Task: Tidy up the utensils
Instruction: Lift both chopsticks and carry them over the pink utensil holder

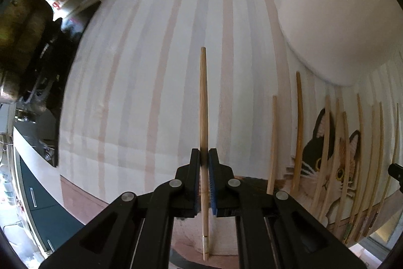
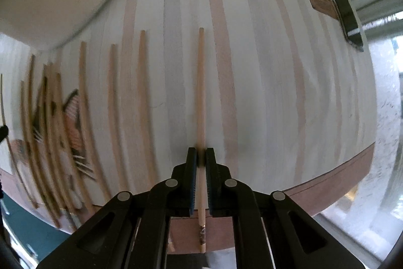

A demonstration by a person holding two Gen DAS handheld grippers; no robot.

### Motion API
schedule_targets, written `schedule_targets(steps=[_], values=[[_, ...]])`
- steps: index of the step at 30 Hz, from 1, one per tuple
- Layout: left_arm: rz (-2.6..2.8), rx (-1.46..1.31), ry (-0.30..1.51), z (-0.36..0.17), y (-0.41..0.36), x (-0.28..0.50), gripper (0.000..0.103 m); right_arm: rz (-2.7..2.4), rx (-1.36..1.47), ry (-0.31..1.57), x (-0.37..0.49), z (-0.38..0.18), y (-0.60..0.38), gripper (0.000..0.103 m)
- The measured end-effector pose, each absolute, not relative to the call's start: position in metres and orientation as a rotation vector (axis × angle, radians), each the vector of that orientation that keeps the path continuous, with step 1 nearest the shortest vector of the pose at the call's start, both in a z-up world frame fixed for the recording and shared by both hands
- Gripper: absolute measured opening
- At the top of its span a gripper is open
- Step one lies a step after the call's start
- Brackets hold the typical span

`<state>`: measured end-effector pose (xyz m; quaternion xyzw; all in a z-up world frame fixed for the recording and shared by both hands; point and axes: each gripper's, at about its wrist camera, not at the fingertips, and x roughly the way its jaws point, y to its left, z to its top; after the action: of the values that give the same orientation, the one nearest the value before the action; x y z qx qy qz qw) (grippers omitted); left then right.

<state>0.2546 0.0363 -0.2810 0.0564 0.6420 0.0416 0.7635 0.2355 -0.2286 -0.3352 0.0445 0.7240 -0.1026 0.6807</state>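
Desk (image 1: 156, 47): covered by a pale cloth with pink and grey stripes; wide bare striped area ahead of both grippers; cloth edge and a brown border run near the bottom of both wrist views, with the drop beyond. White rounded object (image 1: 335, 17): large, on the cloth at upper right in the left wrist view, upper left in the right wrist view, close to the tips of the loose sticks. Cat picture (image 1: 327, 163): printed on the cloth, under the loose sticks. Loose chopsticks (image 1: 299, 115): about ten, lying roughly parallel along the stripes, between the two grippers, some overlapping in the blurred right wrist view. Left gripper (image 1: 204, 163): pointing steeply down at the cloth, fingers clamped on one wooden chopstick (image 1: 203, 92) that runs forward along the fingers. Right gripper (image 2: 201, 160): pointing straight down, fingers clamped on a second chopstick (image 2: 200, 82), its banded end behind the fingers.
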Motion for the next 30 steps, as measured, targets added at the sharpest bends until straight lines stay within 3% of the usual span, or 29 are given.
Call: schedule_targets(steps=[13,30], values=[[0.105,0.083,1.229,-0.205,0.040,0.252,0.004,-0.217,0.144,1.421,0.230,-0.258,-0.194,0.007],[-0.025,-0.205,0.837,0.003,0.041,0.289,0.004,-0.111,0.275,1.034,0.270,-0.096,-0.208,0.007]])
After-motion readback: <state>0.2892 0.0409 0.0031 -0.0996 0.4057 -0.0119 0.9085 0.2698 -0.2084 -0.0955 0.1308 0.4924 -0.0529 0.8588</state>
